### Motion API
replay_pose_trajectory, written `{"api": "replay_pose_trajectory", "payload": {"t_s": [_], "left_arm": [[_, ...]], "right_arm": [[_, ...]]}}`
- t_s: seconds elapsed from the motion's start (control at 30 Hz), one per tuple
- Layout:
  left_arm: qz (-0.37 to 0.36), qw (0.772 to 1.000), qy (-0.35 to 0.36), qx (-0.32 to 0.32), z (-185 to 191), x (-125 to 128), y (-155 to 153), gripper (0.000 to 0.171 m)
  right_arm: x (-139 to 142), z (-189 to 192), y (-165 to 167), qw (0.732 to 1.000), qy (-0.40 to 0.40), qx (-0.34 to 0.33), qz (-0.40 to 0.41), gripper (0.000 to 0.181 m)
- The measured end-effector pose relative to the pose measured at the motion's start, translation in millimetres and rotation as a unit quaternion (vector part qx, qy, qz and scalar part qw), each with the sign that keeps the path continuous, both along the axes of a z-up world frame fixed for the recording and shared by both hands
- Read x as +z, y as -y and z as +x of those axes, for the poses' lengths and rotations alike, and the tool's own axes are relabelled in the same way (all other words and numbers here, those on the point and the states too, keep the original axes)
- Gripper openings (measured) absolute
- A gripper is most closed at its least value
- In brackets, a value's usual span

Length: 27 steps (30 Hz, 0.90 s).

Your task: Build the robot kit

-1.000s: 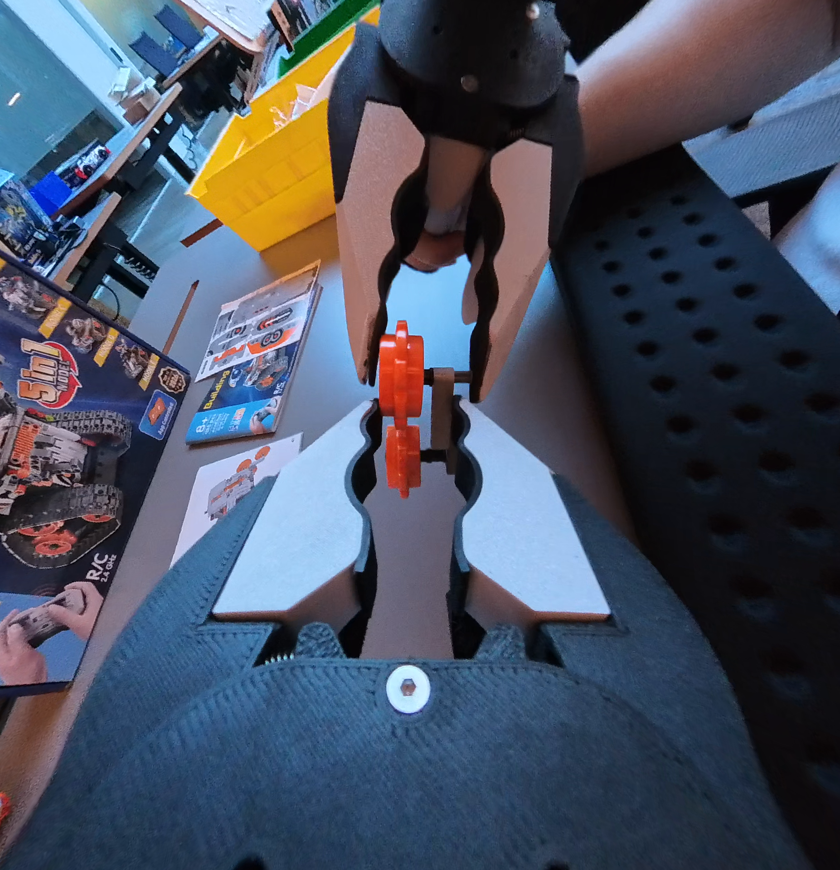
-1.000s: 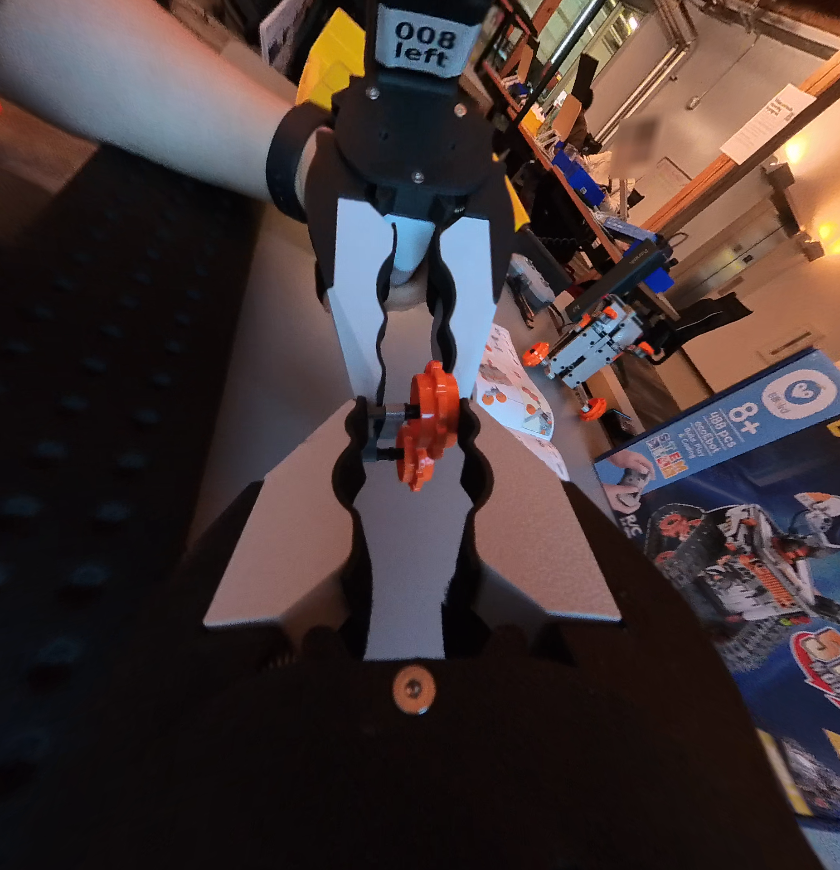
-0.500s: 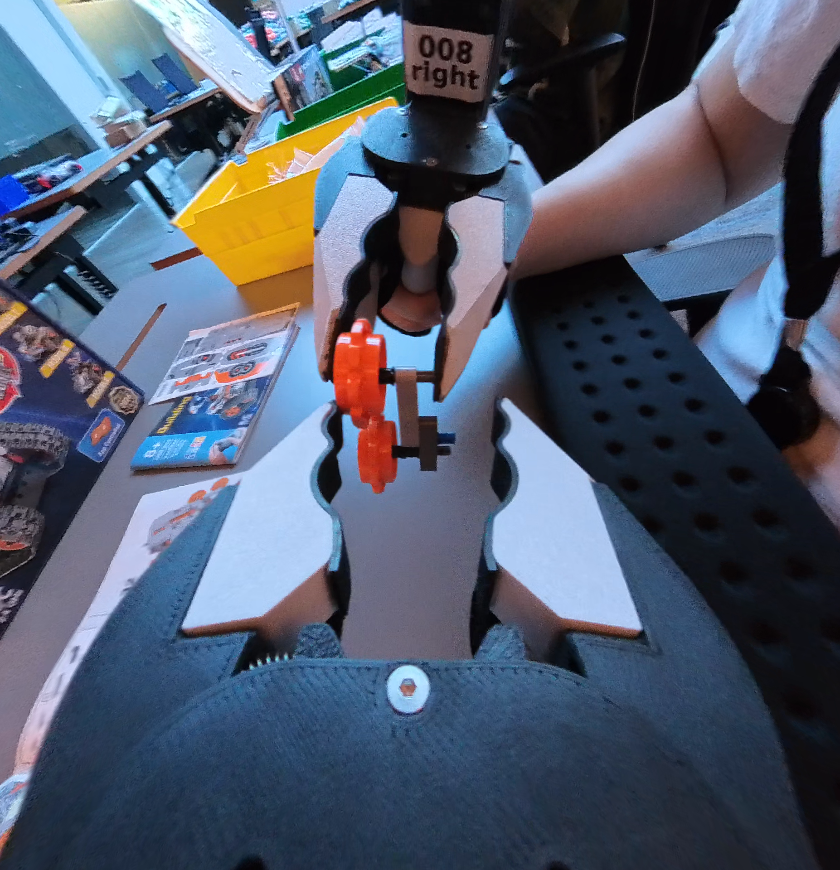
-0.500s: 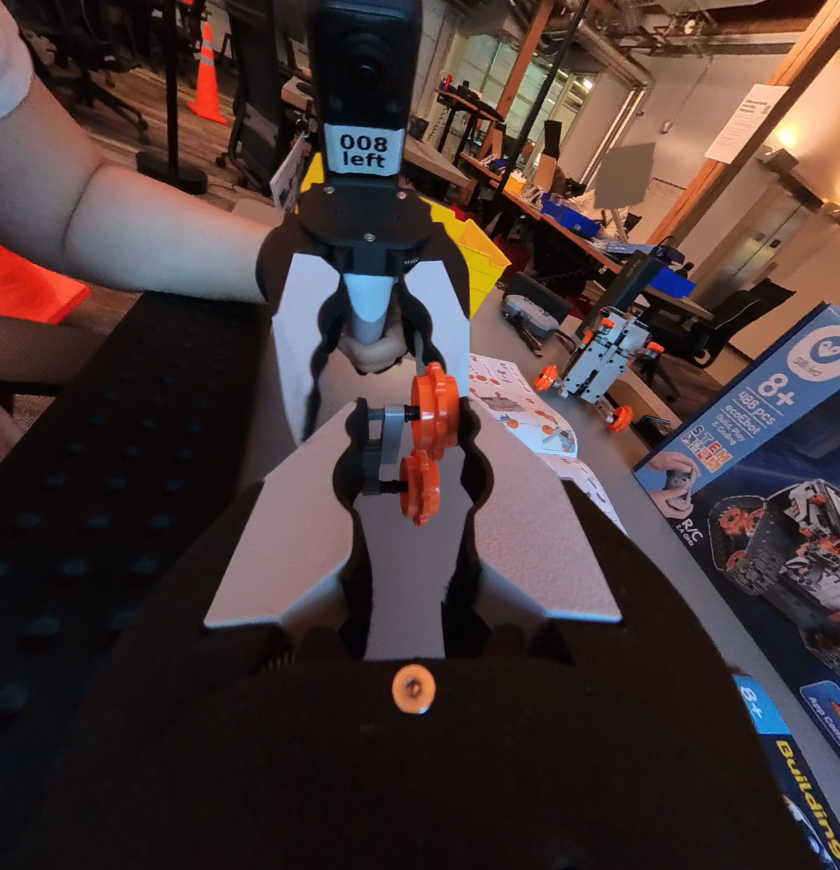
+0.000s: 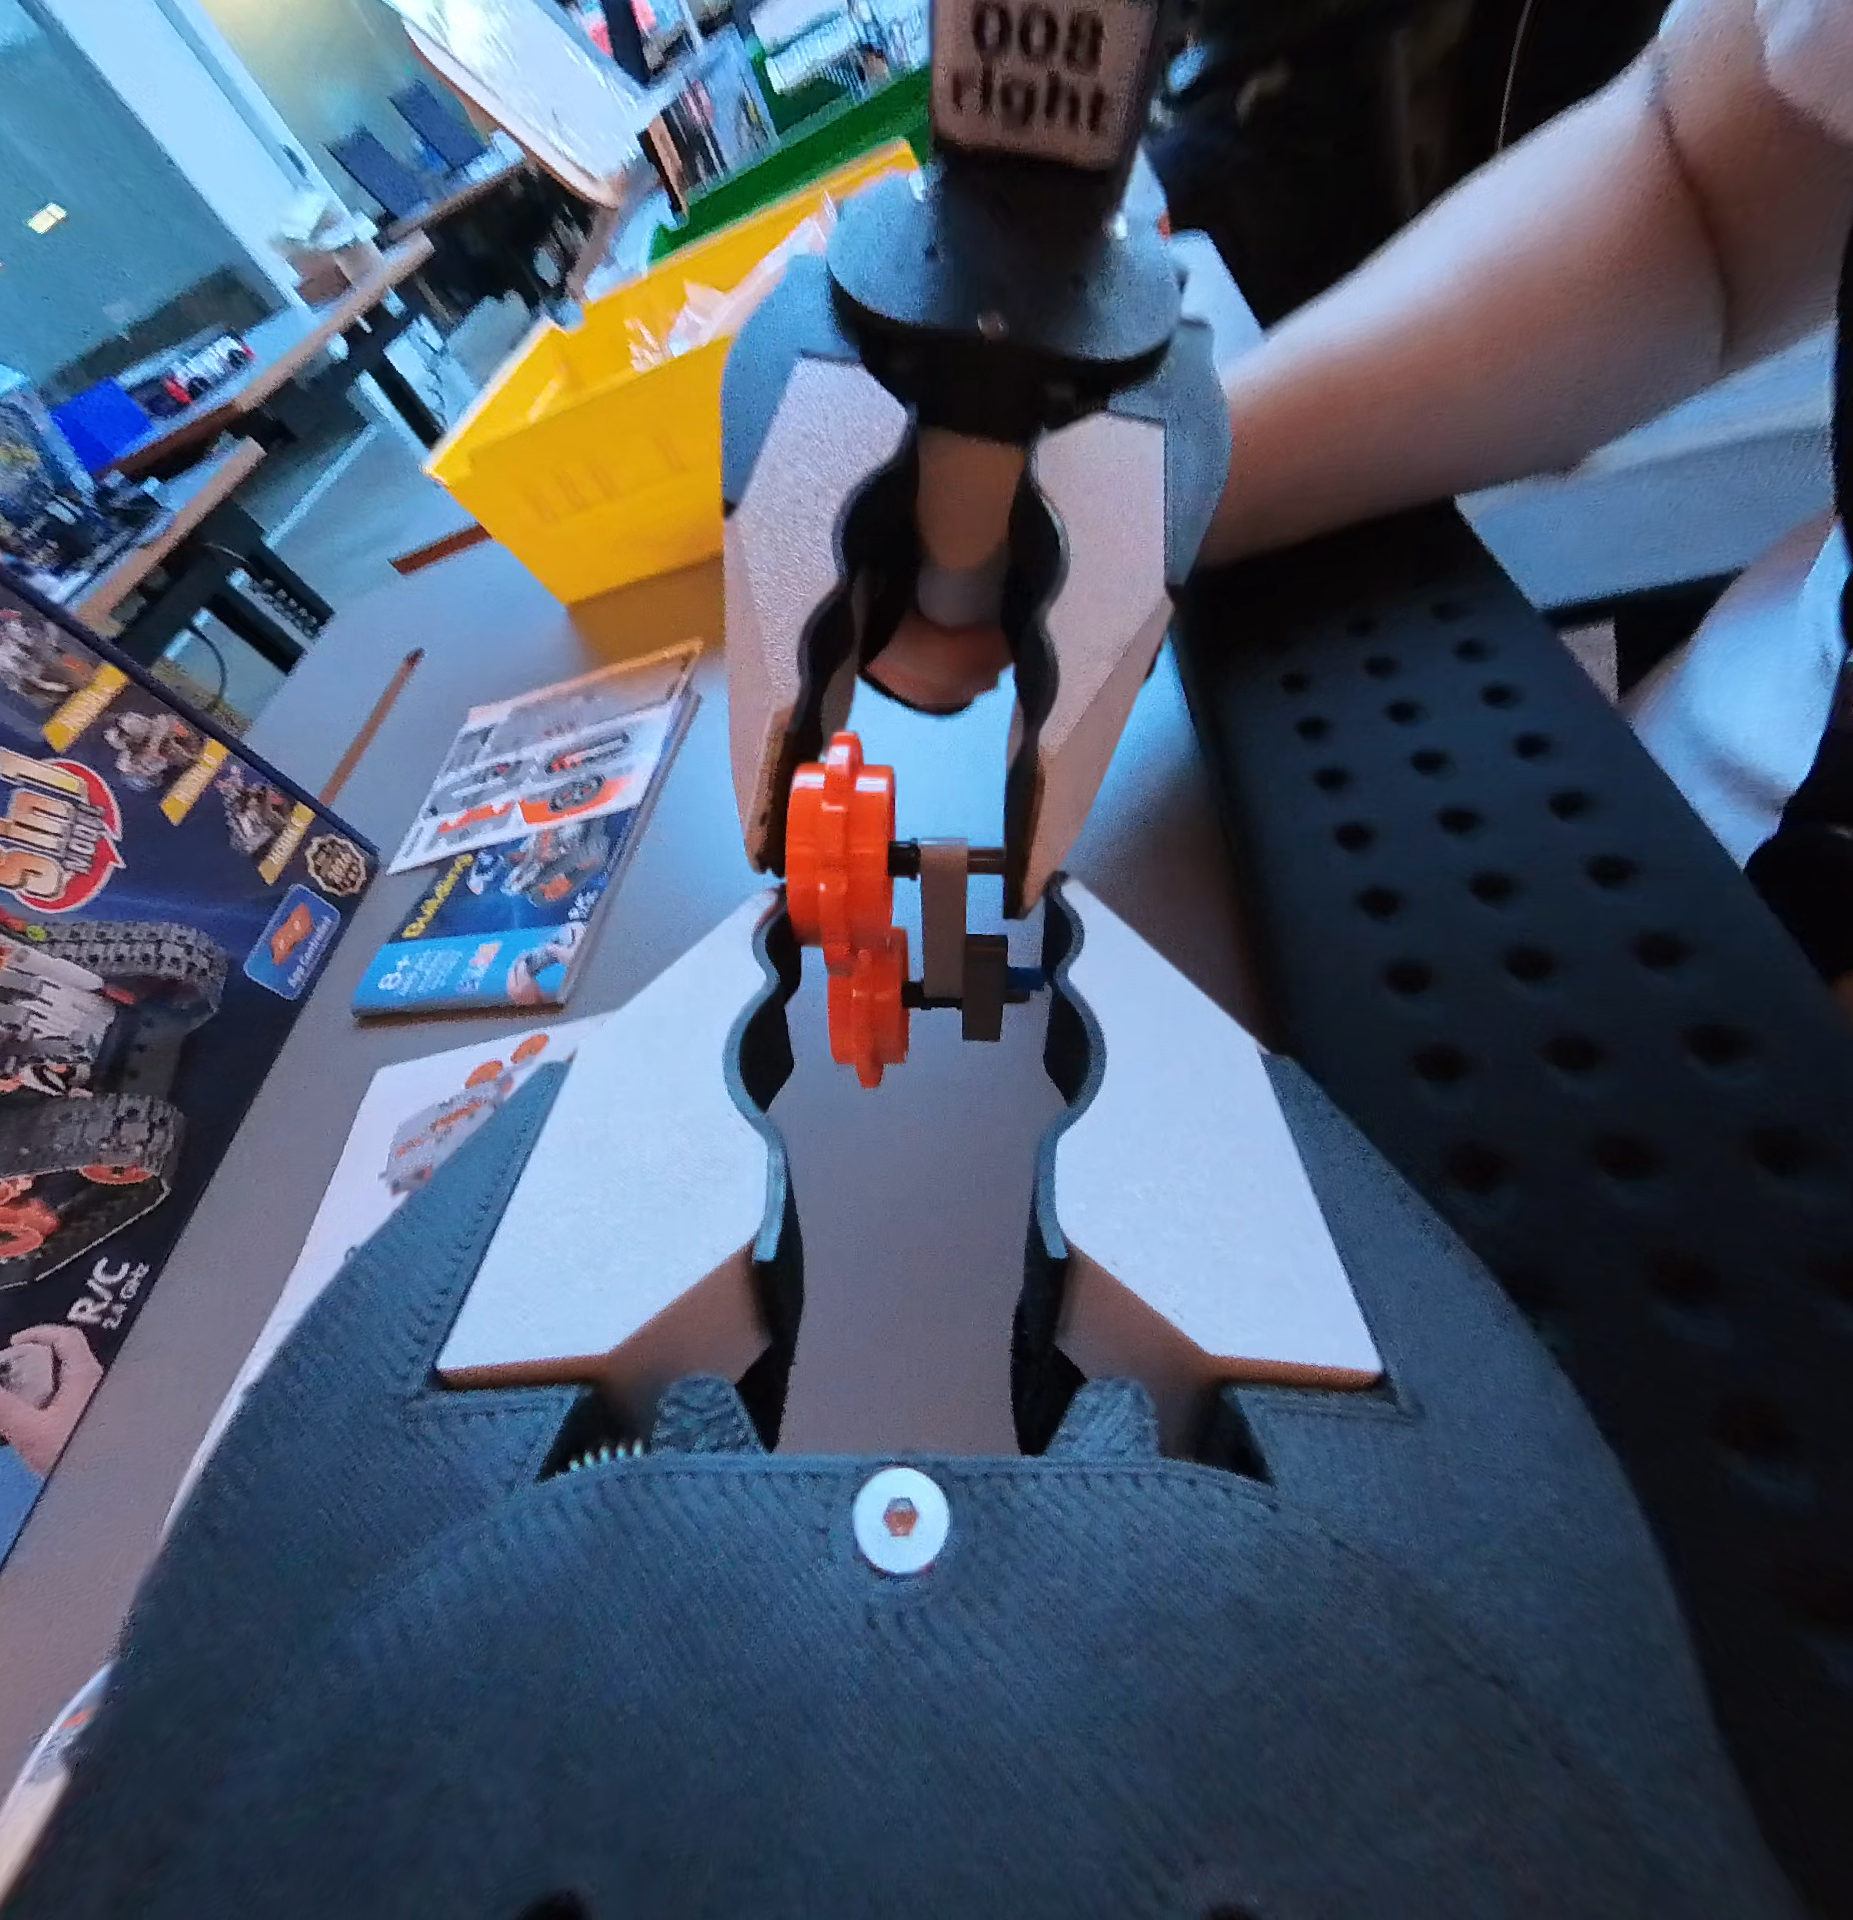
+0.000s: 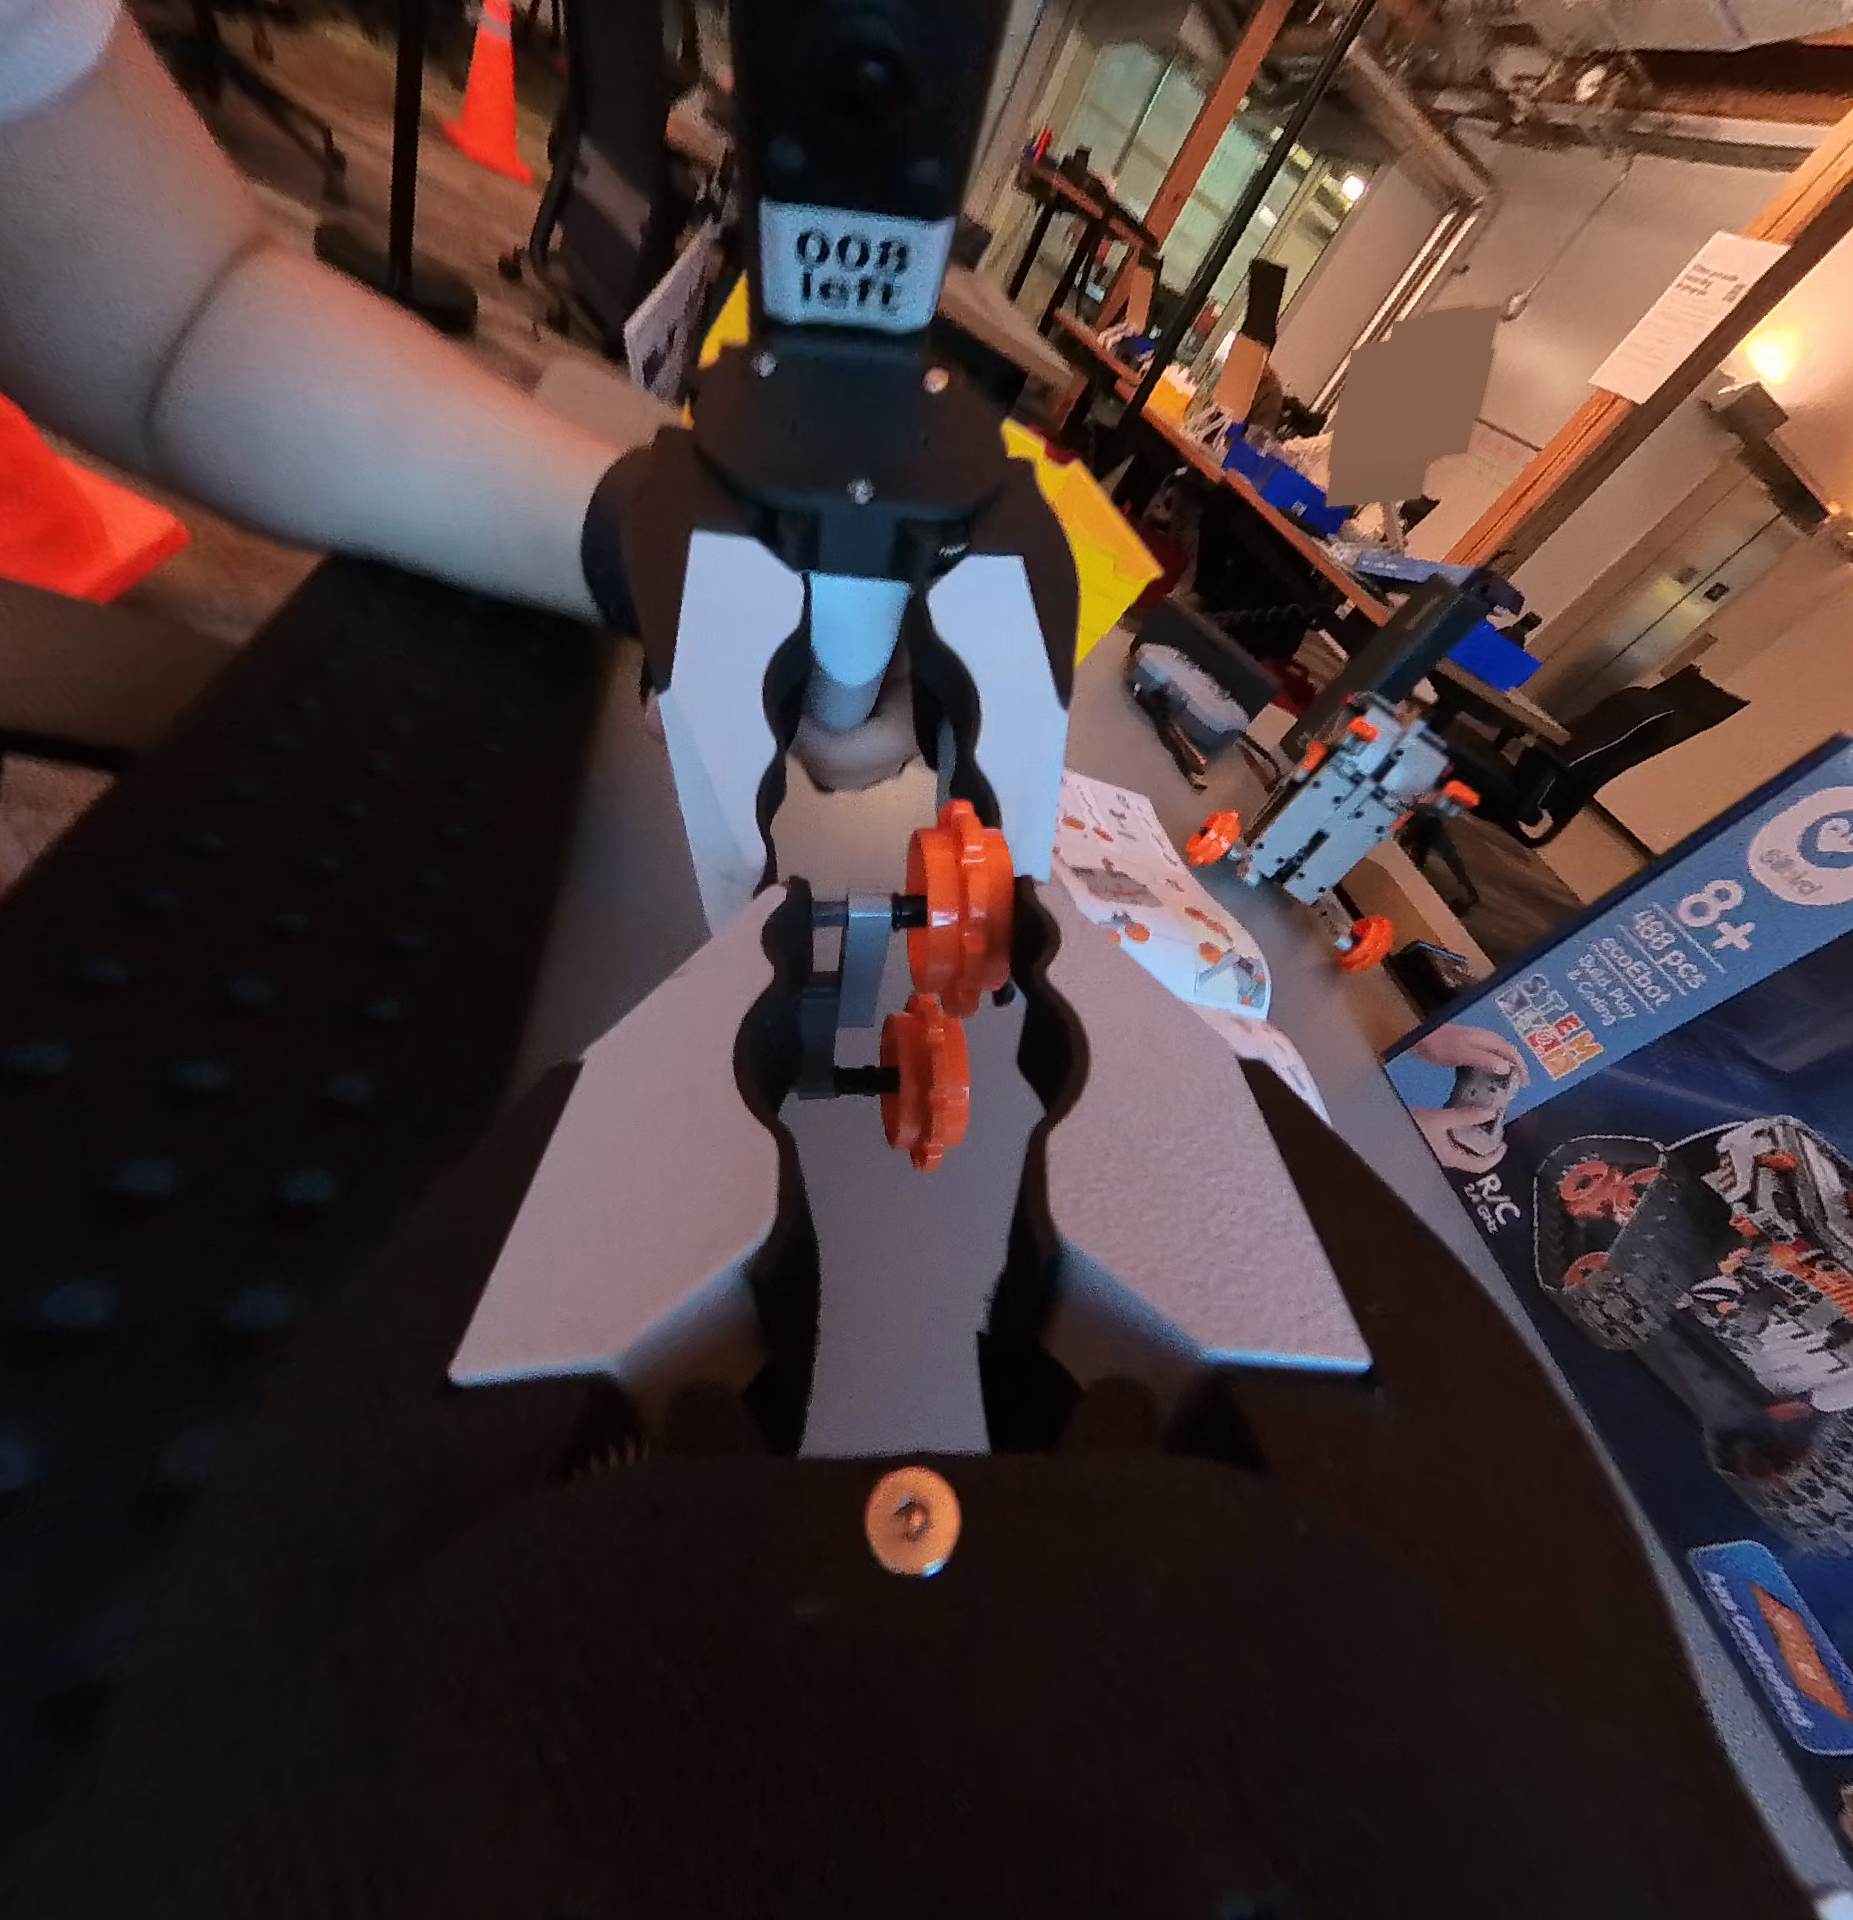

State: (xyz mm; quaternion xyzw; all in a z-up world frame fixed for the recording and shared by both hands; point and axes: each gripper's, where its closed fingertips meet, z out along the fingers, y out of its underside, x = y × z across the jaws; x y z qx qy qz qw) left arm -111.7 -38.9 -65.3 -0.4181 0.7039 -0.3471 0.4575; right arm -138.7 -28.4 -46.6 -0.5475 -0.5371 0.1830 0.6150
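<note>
Gear assembly [image 5: 901, 914] held in mid-air between my two grippers, which meet tip to tip above the grey table [image 5: 506, 623]. My right gripper [image 5: 886, 862] is clamped on it: the large orange gear [image 5: 839, 842] presses against one finger and the far end of the black axle against the other. My left gripper [image 5: 911, 909] faces it with its fingers parted, standing close on either side of the lower half. There is a visible gap beside the small orange gear [image 5: 868, 1003], and I cannot see those fingers pressing anything.

As it hangs, the piece has two toothed gears, the large above the small, with their rims touching. Each sits on a short axle through a grey beam [image 5: 943, 904]. A darker block [image 5: 984, 985] backs the lower axle, with a blue pin tip showing behind it.

A black perforated mat [image 5: 1524, 935] lies on the right of the left wrist view. On the left are a printed kit box [image 5: 122, 987] and instruction booklets [image 5: 527, 831], with a yellow bin [image 5: 589, 468] farther back. In the right wrist view a partly built grey model [image 6: 1337, 800] with orange wheels stands on the far right of the table.
</note>
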Motion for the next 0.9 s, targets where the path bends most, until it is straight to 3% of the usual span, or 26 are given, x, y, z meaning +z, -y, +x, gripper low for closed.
{"api": "replay_pose_trajectory", "payload": {"t_s": [0.1,0.27,0.43,0.7,0.9], "left_arm": [[0.034,0.998,-0.048,0.009,-0.6,-18.0,-3.2,0.043],[0.042,0.997,-0.055,0.018,-0.2,-20.2,-6.7,0.042],[0.094,0.99,-0.099,0.034,-0.8,-37.3,-12.2,0.042],[0.118,0.981,-0.143,0.05,-2.2,-58.9,-15.9,0.041],[0.095,0.983,-0.149,0.051,-3.9,-61.5,-16.3,0.04]], "right_arm": [[-16.0,0.1,-2.3,0.999,0.053,-0.008,0.011,0.038],[-18.2,1.4,-5.4,0.999,0.051,-0.015,-0.002,0.038],[-35.0,1.9,-8.6,0.993,0.112,-0.031,0.013,0.038],[-56.5,2.6,-11.4,0.987,0.154,-0.043,-0.003,0.037],[-59.0,1.7,-12.6,0.99,0.134,-0.043,-0.027,0.036]]}}
